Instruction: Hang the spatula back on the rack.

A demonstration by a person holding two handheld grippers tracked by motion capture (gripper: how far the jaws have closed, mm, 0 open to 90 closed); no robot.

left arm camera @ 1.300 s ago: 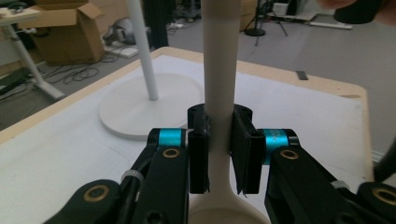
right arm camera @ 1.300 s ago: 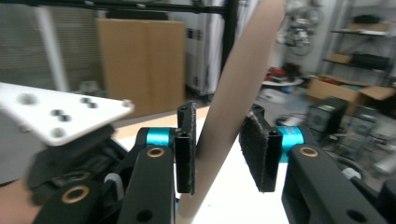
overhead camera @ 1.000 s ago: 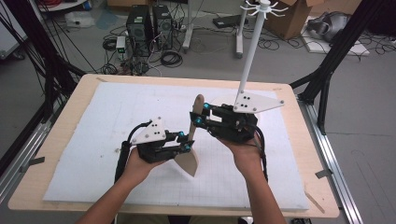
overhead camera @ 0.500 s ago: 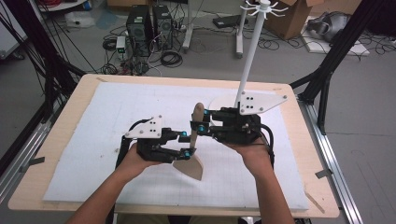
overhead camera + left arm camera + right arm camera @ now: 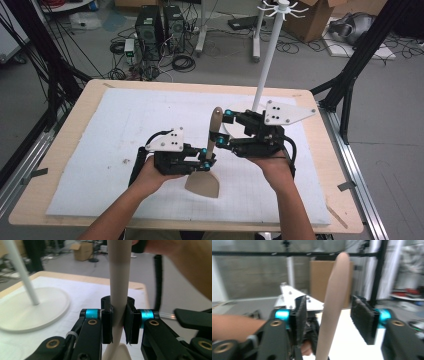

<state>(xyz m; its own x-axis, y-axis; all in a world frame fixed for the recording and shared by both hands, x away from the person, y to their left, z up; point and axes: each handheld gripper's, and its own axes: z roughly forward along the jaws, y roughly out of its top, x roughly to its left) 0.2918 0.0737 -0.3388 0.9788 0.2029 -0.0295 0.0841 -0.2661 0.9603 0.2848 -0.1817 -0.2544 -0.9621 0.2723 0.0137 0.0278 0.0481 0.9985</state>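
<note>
Two grippers share one beige spatula point(image 5: 209, 157) standing blade-down on the white mat point(image 5: 115, 125) — left gripper point(image 5: 206, 161) clamped low on its handle, right gripper point(image 5: 220, 128) gaping around the top, not touching — it looks light, stiff and smooth, best pinched mid-handle.

Spatula upright at the worktop's middle

The spatula point(image 5: 209, 155) stands between the left hand-held gripper point(image 5: 206, 161) and right hand-held gripper point(image 5: 223, 127); the stand point(image 5: 265, 65) rises behind, on the worktop point(image 5: 65, 145).

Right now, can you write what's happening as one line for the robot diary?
left gripper: shut on spatula handle | right gripper: open around handle top | spatula: upright, blade on white mat
</note>
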